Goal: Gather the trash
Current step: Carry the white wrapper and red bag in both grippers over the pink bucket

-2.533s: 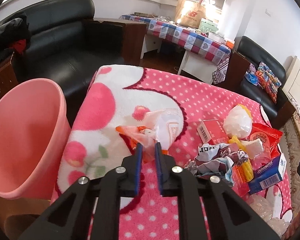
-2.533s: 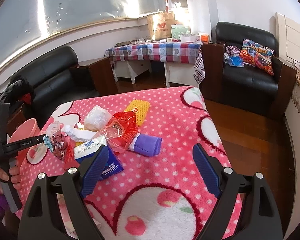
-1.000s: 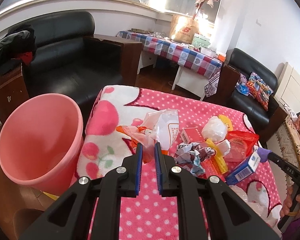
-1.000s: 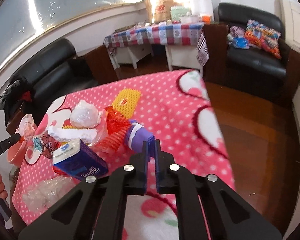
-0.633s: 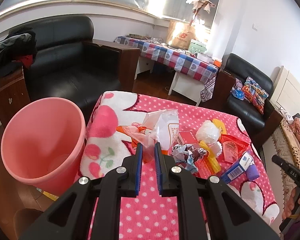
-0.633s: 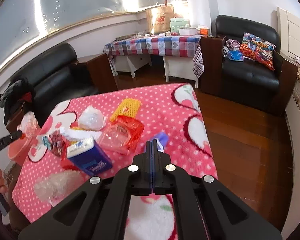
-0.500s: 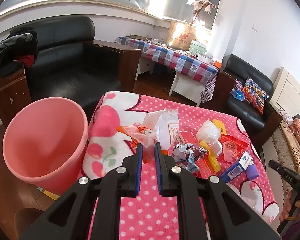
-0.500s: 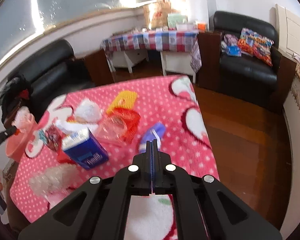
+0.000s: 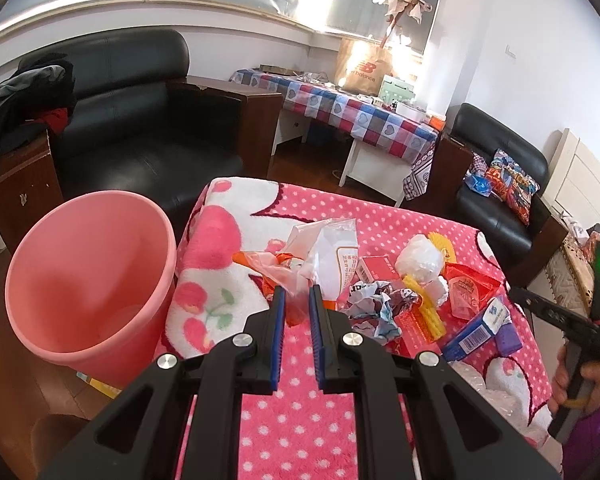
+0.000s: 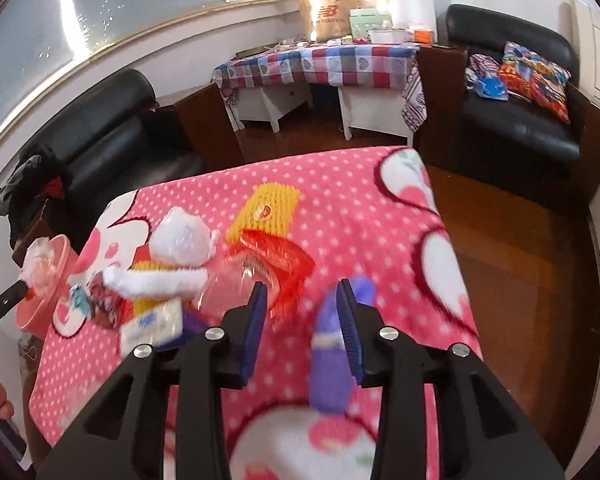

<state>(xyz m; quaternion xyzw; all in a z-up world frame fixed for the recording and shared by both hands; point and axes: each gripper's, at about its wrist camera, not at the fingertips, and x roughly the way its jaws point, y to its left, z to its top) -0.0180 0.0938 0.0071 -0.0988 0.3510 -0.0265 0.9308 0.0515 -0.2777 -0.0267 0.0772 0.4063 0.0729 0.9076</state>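
Note:
My left gripper (image 9: 298,296) is shut on a bunch of clear and orange plastic wrappers (image 9: 324,256), held above the pink blanket beside the pink bin (image 9: 88,280). In the right wrist view those wrappers (image 10: 40,264) hang over the bin's rim (image 10: 60,248). My right gripper (image 10: 302,296) hovers low over the blanket with its jaws opening. A purple pack (image 10: 332,360) lies between them, close to the right finger; the pads do not press on it. This view is blurred by motion.
A trash pile lies mid-blanket: crumpled paper (image 9: 376,308), a white bag ball (image 9: 420,260), a red wrapper (image 9: 468,284), a blue tissue pack (image 9: 476,332), a yellow foam net (image 10: 268,208). Black sofas and a checked table stand behind. A hand (image 9: 572,376) grips the right tool.
The right gripper's jaws, shut before, now stand apart, and it has moved in over the purple pack. The left gripper keeps its wrappers and has hardly moved.

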